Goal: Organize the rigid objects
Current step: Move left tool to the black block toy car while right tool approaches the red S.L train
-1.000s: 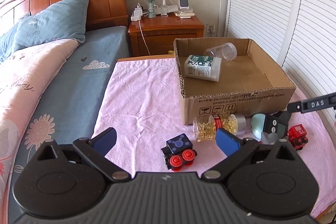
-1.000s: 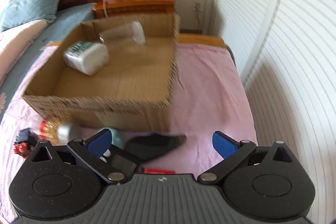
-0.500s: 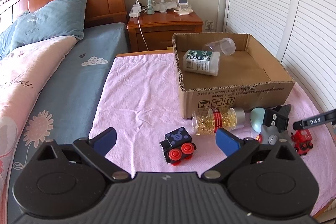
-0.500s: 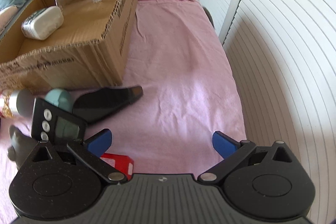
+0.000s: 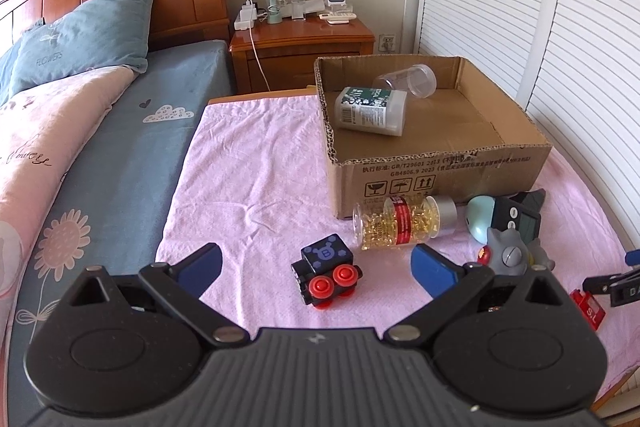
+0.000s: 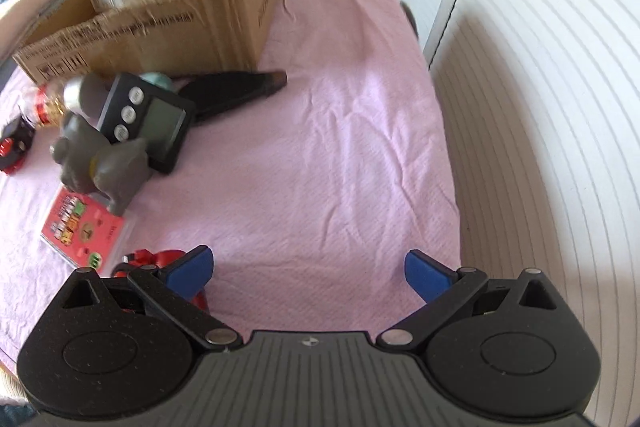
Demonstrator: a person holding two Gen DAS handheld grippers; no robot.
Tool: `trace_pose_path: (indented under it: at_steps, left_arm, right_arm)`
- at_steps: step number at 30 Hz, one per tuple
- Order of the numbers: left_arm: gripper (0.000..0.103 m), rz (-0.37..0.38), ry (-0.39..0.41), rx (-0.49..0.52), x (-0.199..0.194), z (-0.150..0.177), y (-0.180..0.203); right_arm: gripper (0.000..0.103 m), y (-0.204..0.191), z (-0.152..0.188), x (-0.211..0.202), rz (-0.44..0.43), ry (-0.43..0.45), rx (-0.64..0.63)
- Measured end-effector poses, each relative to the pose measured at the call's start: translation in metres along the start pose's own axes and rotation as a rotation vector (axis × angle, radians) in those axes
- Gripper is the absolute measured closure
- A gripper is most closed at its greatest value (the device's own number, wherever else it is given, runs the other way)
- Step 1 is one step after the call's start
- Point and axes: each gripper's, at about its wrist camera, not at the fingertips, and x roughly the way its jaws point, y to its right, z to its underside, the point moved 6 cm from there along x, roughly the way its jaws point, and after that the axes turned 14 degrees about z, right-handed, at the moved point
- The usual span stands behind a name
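Sorting toys into cardboard box (image 5: pixel 436 171) | left tongs (image 5: pixel 316 263) wide, empty, lined up on near toy train (image 5: pixel 326 277) | right tongs (image 6: pixel 306 269) wide, empty, red toy (image 6: pixel 158 259) beside left finger

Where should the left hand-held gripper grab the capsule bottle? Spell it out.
Grip the capsule bottle across its middle, at the red label, coming from above. It lies on its side before the box, so the round body fits between the open left hand-held gripper fingers.
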Motion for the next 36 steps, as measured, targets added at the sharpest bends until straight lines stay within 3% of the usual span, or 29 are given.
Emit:
trace_pose_path:
  at_steps: [4, 7, 11, 15, 22, 29, 36]
  left_arm:
    - [0.003, 0.008, 0.001, 0.012, -0.002, 0.001, 0.002]
    - [0.003, 0.029, -0.012, 0.003, 0.000, 0.005, 0.000]
    - [0.003, 0.047, -0.037, -0.011, 0.008, 0.012, -0.002]
    - [0.003, 0.050, -0.065, -0.022, 0.019, 0.020, -0.005]
    - [0.003, 0.047, -0.092, -0.006, 0.045, 0.024, -0.011]
    - [0.003, 0.168, -0.124, -0.005, 0.081, 0.020, -0.013]
    - [0.003, 0.235, -0.157, 0.021, 0.101, 0.021, -0.011]
  right_arm:
    - [0.000, -0.008, 0.000, -0.027, -0.109, 0.080, 0.020]
    - [0.000, -0.038, 0.012, -0.033, -0.203, 0.061, -0.059]
    - [0.000, -0.064, 0.030, -0.029, -0.144, 0.111, -0.169]
    - [0.000, -0.065, 0.035, -0.016, -0.077, 0.130, -0.217]
    - [0.000, -0.052, 0.032, -0.007, -0.118, 0.153, -0.195]
    - [0.000, -0.052, 0.032, -0.007, -0.122, 0.183, -0.188]
    - [0.000, -0.052, 0.031, -0.007, -0.120, 0.195, -0.179]
